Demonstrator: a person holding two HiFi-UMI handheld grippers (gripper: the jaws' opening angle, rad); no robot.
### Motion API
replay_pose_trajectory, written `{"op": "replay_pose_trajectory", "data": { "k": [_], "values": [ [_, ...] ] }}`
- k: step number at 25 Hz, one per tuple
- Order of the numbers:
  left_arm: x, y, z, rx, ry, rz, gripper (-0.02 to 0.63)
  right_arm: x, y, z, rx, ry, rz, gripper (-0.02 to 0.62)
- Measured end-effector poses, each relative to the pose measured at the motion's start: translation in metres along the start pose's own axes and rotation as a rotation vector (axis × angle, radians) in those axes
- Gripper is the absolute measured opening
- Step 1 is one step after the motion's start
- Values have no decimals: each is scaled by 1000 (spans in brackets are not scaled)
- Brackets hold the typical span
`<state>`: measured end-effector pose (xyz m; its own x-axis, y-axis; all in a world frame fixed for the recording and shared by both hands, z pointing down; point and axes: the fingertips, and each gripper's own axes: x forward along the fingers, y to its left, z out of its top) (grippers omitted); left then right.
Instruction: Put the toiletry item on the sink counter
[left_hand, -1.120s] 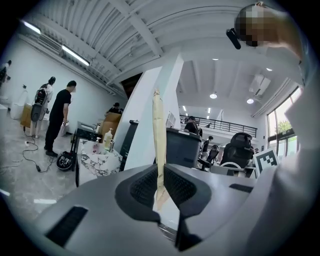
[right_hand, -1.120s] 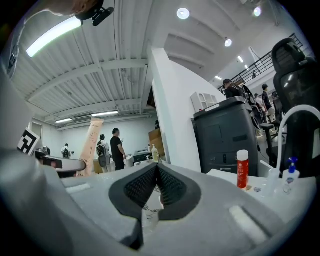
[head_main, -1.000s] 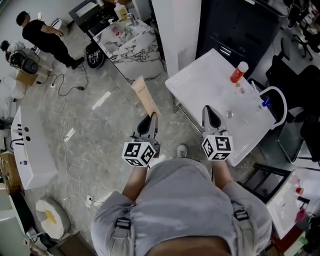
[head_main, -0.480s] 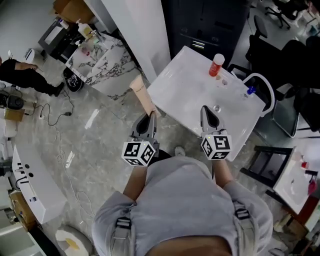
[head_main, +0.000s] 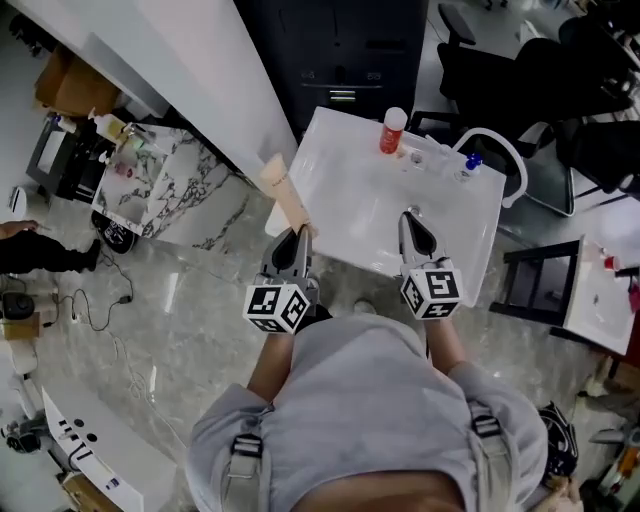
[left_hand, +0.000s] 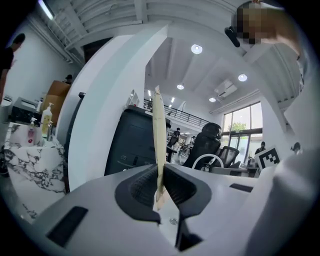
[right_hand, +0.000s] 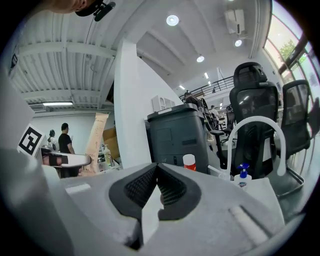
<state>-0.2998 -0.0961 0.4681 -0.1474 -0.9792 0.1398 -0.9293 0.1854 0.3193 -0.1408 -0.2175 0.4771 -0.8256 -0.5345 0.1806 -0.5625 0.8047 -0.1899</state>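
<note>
Left gripper (head_main: 298, 240): jaws clamped on the lower end of a flat beige toiletry tube (head_main: 285, 195); the left gripper view shows the ribbed pads (left_hand: 142, 186) pressing on both of its faces.
Tube position: it stands up and away from the jaws, tilted to the far left, seen against the left edge of the white sink counter (head_main: 345, 215). It is held in the air.
Right gripper (head_main: 410, 222): pads brought together with nothing between them, poised over the near middle of the counter.
Counter, far side: a red bottle with a white cap (head_main: 391, 132) stands upright. To its right are a small white bottle with a blue cap (right_hand: 243, 177) and a white arched pipe (right_hand: 256, 119).
Behind the counter: a black cabinet (head_main: 340, 50).
Left of the counter: a marble-patterned countertop (head_main: 180, 190) with bottles on it.
Person: grey shirt (head_main: 370, 400) at the near edge.
</note>
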Motion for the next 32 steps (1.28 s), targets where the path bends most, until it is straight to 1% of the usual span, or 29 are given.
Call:
{"op": "replay_pose_trajectory", "data": {
  "k": [3,9,13,16,19,22,27,32],
  "values": [
    [16,18,6,15,46,-82,31,11,12,3,17,-14,-65,5],
    [51,54,22,45,108,-259,31,43,34,1,44,-42,-205,5],
    [66,76,22,57,166,-351,31,53,48,-1,61,-57,-297,5],
    [74,83,24,63,193,-411,31,55,54,-5,71,-55,-359,5],
    [83,89,25,56,207,-437,31,57,56,-6,76,-51,-398,5],
    [88,94,22,37,225,-440,31,59,56,-7,77,-43,-411,5],
    [92,94,10,16,270,-435,31,67,49,3,61,-58,-401,5],
    [99,96,-9,13,322,-418,31,73,41,10,51,-74,-385,5]
  ]
}}
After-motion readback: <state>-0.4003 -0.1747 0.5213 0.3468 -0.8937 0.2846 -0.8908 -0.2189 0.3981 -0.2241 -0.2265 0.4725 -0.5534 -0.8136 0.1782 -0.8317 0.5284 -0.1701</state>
